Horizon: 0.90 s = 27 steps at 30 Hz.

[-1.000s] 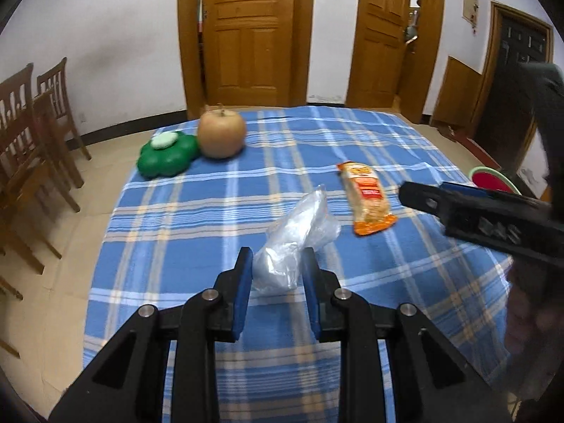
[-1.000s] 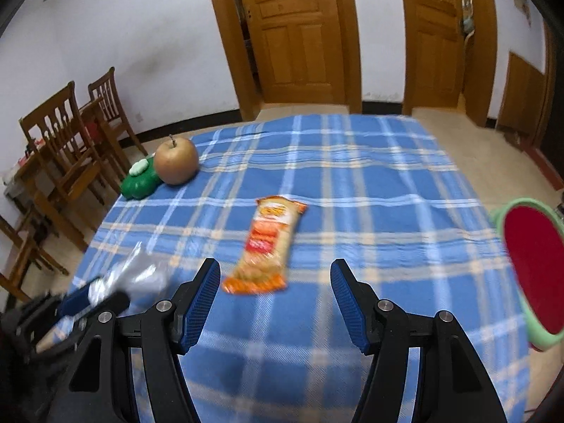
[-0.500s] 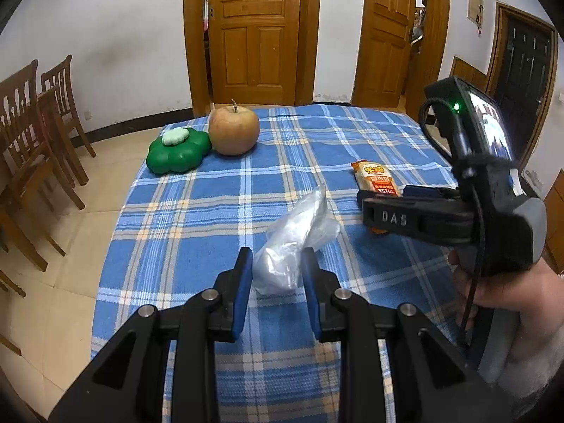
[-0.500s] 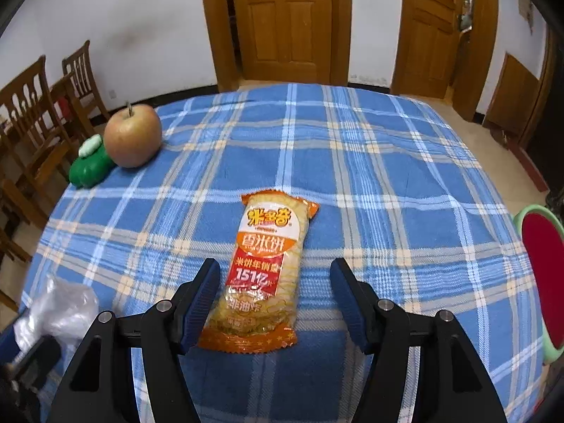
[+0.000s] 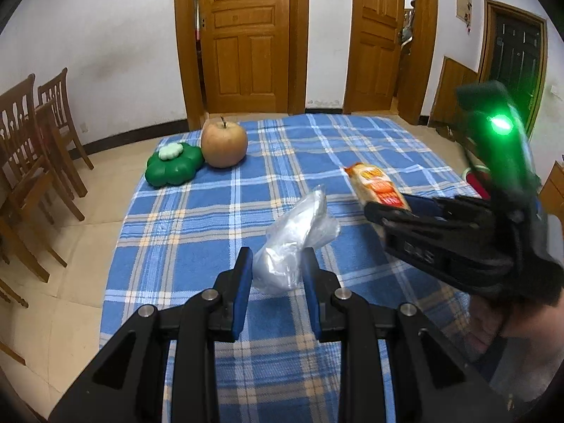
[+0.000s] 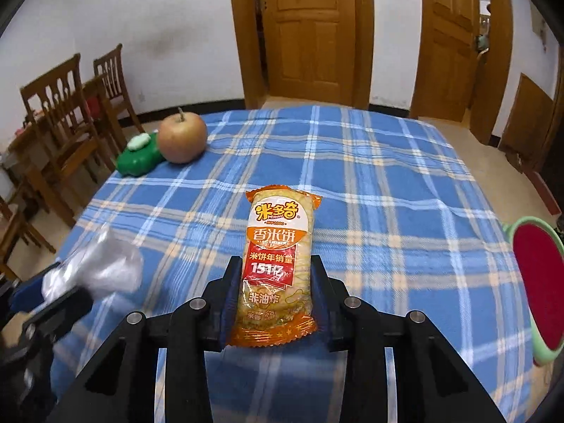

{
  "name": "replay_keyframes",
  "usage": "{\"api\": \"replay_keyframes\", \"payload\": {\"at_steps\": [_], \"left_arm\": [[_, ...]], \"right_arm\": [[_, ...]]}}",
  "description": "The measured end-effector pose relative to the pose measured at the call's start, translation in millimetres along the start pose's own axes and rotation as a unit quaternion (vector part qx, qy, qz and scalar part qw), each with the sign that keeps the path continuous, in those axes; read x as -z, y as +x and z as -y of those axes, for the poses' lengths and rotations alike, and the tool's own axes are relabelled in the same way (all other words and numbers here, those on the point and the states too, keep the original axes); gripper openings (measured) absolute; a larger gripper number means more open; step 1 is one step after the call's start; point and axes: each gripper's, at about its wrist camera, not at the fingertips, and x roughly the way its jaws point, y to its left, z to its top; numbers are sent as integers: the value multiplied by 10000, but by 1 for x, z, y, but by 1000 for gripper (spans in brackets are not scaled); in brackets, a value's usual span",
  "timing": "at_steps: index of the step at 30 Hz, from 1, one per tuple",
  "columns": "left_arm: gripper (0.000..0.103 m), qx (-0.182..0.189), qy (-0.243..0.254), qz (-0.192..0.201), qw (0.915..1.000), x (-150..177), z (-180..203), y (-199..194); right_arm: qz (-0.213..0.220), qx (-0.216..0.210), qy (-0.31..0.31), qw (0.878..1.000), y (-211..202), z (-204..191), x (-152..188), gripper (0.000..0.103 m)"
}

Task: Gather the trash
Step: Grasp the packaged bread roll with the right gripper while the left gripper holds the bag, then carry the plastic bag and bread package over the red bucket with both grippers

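Since the earlier frame the right gripper (image 6: 276, 290) has closed on the snack packet (image 6: 278, 264) at centre frame; the left gripper (image 5: 276, 276) still pinches the plastic bag (image 5: 294, 243), both ready for binning.

On the tabletop (image 5: 197, 232), the crumpled plastic bag (image 5: 294, 243) sits between the fingers of the left claw (image 5: 276, 275), near the front edge. To its right the snack packet (image 6: 276, 264) lies lengthwise inside the right claw (image 6: 275, 294), both pads against its sides. At the far left corner the apple (image 5: 224, 144) stands touching the flower-shaped box (image 5: 174, 167), which is on its left (nearest the chairs (image 5: 31, 162) beside the tabletop). A bin (image 6: 535, 282) stands off the right edge. Doors (image 6: 310, 31) are behind.
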Motion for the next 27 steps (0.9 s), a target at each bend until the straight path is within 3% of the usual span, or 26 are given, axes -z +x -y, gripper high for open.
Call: {"api": "replay_keyframes", "payload": {"at_steps": [10,21,27], "left_arm": [[28,278,74,205,9994,-6,25,-14],[28,687,523,266,9959,-22,84,-4],[28,1056,923,248,9898,-35,136,15]], "right_arm": [[681,190,350,9969,-81,21,29,37],[650,660,819,9923,-92,85,36,37],[703,1068,1180,9848,-112,134,48,37]]}}
